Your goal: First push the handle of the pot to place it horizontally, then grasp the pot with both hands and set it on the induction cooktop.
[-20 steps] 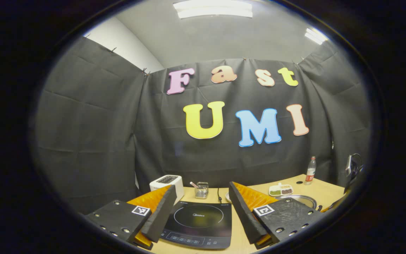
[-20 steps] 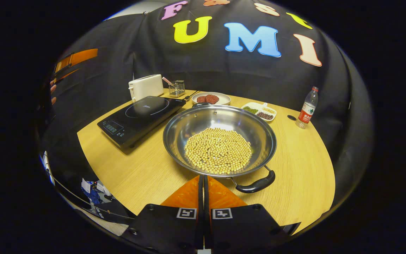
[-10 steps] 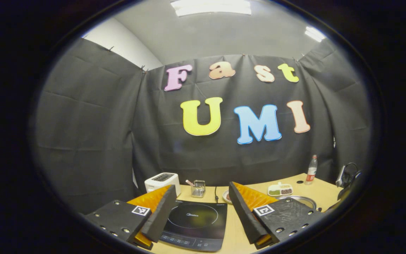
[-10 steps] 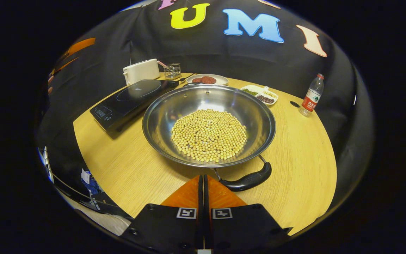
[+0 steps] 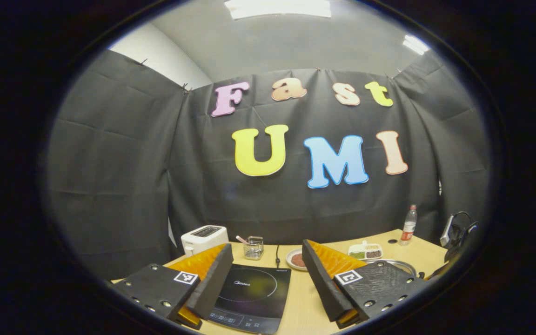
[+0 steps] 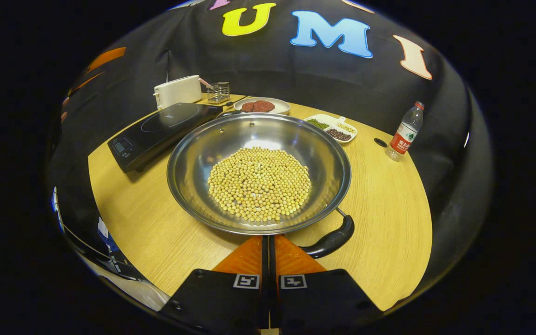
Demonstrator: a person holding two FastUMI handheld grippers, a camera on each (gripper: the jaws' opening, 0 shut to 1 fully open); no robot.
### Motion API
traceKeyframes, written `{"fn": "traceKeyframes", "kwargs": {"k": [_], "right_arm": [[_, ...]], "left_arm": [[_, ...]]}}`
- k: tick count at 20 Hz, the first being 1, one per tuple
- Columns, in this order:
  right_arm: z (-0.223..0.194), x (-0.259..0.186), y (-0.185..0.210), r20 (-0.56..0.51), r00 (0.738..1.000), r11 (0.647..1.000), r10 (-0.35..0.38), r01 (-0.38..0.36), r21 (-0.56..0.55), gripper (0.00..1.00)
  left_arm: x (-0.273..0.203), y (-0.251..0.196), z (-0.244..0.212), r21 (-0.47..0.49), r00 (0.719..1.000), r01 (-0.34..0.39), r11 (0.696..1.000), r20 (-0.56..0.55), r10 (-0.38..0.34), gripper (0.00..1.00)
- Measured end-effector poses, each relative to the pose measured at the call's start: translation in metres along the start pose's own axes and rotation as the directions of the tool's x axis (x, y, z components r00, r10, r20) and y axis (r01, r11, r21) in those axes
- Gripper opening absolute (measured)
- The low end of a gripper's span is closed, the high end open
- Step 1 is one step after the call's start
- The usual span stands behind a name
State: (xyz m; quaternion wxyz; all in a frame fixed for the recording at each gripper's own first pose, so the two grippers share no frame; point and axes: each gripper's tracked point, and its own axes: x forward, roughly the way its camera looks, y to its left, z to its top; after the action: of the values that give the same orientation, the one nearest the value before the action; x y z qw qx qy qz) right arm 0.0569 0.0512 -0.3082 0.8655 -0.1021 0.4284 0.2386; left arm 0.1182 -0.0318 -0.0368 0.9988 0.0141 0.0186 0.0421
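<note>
The round light-wood table [image 6: 389, 223] carries everything, and the wide, shallow stainless-steel pot [image 6: 189, 163] at its middle serves as the landmark. Its polished bowl holds a flat heap of small, round yellow soybeans [image 6: 259, 183]. A curved black handle [image 6: 331, 237] sticks out from the near rim, angled to the right rather than lying level with the table edge.

The step in hand looks to be the push on that handle. The right gripper [image 6: 268, 244] sits just at the pot's near rim with its fingers pressed together and nothing between them, the handle just to the right of its tip. A closed tip makes a good blunt pusher. I would set its side against the handle and sweep sideways, low and slow, so the pot pivots in place (smooth steel on smooth wood will probably slide easily, and loose beans will shift if jerked).

Left of the pot, close beside it, lies the flat black glass induction cooktop [image 6: 165, 128], where the pot must end up. In the left gripper view the left gripper [image 5: 268, 279] hovers above the cooktop [image 5: 254, 293] with its fingers spread wide and empty.

Behind the cooktop stands a white boxy toaster [image 6: 177, 90]. Beyond the pot are a round plate of red food [image 6: 261, 106] and a white divided dish of beans [image 6: 335, 129], and far right a clear plastic bottle [image 6: 404, 135].
</note>
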Motion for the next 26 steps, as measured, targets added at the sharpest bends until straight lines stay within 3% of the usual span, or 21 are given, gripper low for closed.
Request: {"fn": "traceKeyframes", "kwargs": {"k": [13,26], "right_arm": [[0.016,0.018,-0.034,0.007,0.999,0.999,-0.042,0.042,-0.034,0.02],[0.038,0.048,-0.074,0.020,0.995,0.994,-0.102,0.101,0.052,0.02]], "left_arm": [[0.010,-0.010,-0.012,0.011,0.999,-0.017,1.000,-0.029,0.018,0.89],[0.016,-0.024,-0.030,0.033,0.997,-0.035,0.999,-0.066,0.037,0.90]]}}
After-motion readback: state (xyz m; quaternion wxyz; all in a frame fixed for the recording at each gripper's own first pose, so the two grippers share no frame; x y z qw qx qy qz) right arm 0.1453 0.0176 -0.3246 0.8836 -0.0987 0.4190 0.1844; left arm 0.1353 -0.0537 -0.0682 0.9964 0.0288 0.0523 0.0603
